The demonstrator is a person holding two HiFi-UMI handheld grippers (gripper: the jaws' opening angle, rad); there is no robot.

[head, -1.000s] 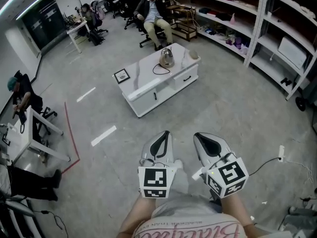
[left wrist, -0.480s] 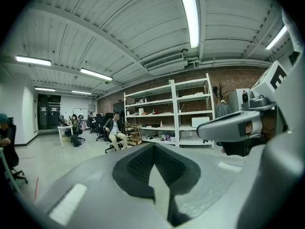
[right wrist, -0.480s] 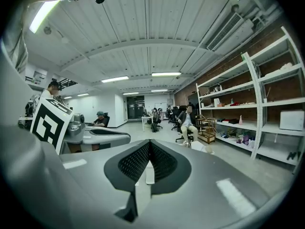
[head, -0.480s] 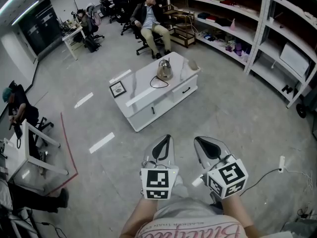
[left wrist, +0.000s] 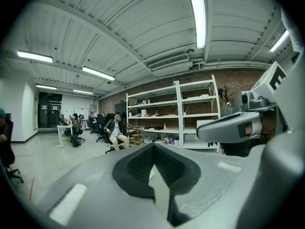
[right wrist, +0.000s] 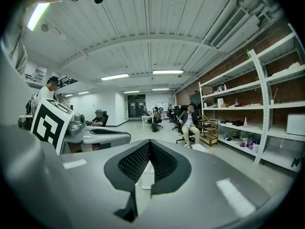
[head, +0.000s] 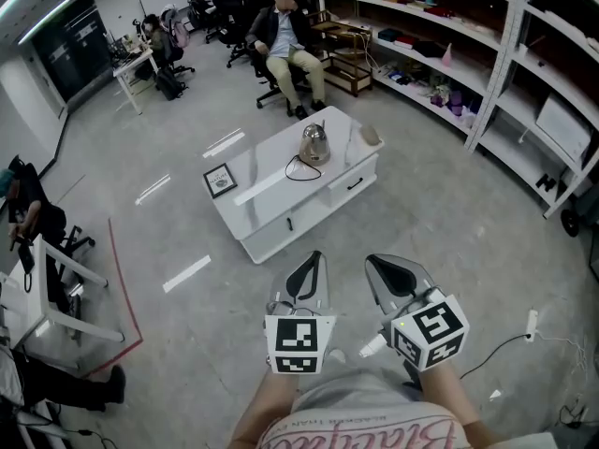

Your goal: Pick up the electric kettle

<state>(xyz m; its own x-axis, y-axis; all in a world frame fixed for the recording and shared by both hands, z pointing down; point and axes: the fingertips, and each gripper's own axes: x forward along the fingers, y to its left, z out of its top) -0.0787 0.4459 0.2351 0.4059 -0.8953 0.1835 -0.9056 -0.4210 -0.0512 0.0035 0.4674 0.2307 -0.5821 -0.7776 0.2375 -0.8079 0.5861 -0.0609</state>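
Two grippers are held out low in front of the person, side by side and well short of the work. The left gripper (head: 309,262) has its jaws pressed together with nothing between them, as its own view (left wrist: 153,163) shows. The right gripper (right wrist: 149,156), just beside it (head: 379,265), is likewise closed and empty.

Far ahead of both, and a little left of the line they point along, stands a low white table (head: 271,199). On it, from left to right, are a small framed picture (head: 220,181), the kettle (head: 314,144) near the middle, and a small beige thing (head: 371,135) at the right end. A dark cord (head: 298,168) loops from the kettle's foot toward the gripper side.

The step in hand looks like the approach, with no reach begun. To do it well, come right up to the table, open one gripper's jaws before it arrives, and keep the other clear of the cord.

The kettle stands upright, its long axis vertical, with what seems a handle arching over the top. Which way its spout faces is too small to tell, so the grasp angle should be settled up close.
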